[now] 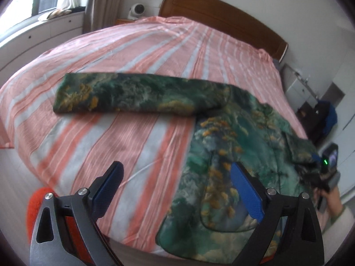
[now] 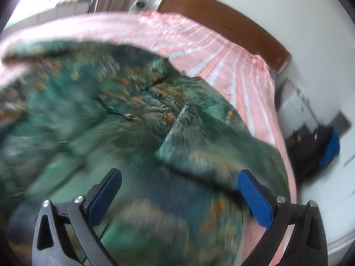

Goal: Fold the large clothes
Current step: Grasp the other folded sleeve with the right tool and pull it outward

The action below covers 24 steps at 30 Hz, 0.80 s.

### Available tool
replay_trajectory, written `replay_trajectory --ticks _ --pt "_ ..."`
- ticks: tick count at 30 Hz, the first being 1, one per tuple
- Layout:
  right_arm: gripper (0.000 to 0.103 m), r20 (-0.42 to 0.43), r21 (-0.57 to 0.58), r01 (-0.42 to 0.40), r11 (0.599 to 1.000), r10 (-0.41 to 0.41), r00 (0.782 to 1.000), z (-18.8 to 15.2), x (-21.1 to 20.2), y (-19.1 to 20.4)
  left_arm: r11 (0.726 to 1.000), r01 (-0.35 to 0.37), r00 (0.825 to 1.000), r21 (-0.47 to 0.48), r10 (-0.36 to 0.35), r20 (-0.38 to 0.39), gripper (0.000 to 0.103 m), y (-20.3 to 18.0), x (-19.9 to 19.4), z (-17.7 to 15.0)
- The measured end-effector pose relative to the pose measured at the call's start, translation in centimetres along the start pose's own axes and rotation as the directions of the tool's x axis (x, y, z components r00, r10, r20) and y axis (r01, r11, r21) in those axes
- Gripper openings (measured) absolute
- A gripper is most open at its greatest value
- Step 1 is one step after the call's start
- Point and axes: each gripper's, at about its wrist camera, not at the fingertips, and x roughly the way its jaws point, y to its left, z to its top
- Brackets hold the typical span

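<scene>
The left gripper (image 1: 177,190) has its two blue fingers (image 1: 246,192) spread wide apart, and nothing is between them. Just under and to the right of it lies the green jacket (image 1: 233,155), flat on the pink striped bed (image 1: 124,51). One sleeve (image 1: 124,93) stretches out ahead of it, to the left. The right gripper (image 2: 179,197) is also wide open and holds nothing. The jacket fills the blurry space right in front of it. Far right of the left gripper, a hand (image 1: 332,201) holds the other tool.
</scene>
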Motion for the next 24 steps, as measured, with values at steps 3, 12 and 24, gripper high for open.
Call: replay_trajectory --ticks 3,12,24 --pt "0.099 -0.135 -0.032 0.055 0.998 -0.059 0.989 1.0 6.3 -0.5 1.0 -0.027 1.0 -0.015 0.027 -0.016 0.097 1.0 0.1 -0.1" --pt "0.013 -0.078 0.415 0.313 0.854 -0.309 0.948 -5.0 -3.7 -19.4 0.994 -0.022 1.0 -0.105 0.021 -0.007 0.097 3.8 0.2 0.2" --pt "0.06 -0.508 0.597 0.617 0.513 -0.353 0.785 -28.6 -11.4 -31.1 0.997 -0.037 0.998 -0.068 0.034 -0.045 0.097 3.1 2.3 -0.8"
